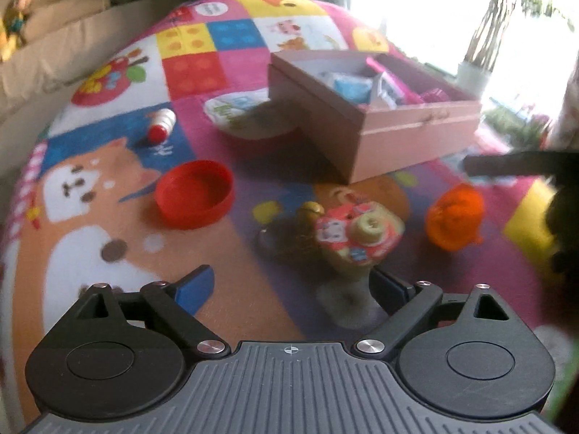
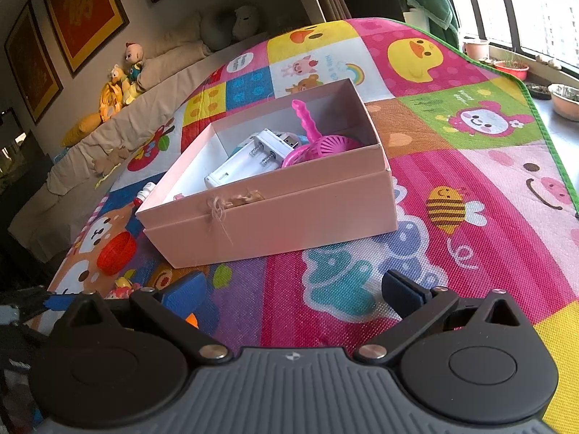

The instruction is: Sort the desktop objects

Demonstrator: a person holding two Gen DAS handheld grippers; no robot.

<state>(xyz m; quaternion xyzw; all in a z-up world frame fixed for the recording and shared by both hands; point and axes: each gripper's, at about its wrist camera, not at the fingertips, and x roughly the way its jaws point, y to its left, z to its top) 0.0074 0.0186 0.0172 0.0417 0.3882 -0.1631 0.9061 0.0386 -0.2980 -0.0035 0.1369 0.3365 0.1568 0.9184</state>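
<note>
Left gripper (image 1: 289,285) wide, over toy camera (image 1: 356,238).
We center it on the camera, lying free at 6 o'clock of the pink box (image 1: 372,123), before closing; right gripper (image 2: 295,289) waits wide, empty.

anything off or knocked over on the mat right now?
Small white bottle with a red cap lies on its side beyond the red bowl. The toy camera sits tilted right by the left gripper. The pink box looks intact; nothing spilled.
</note>
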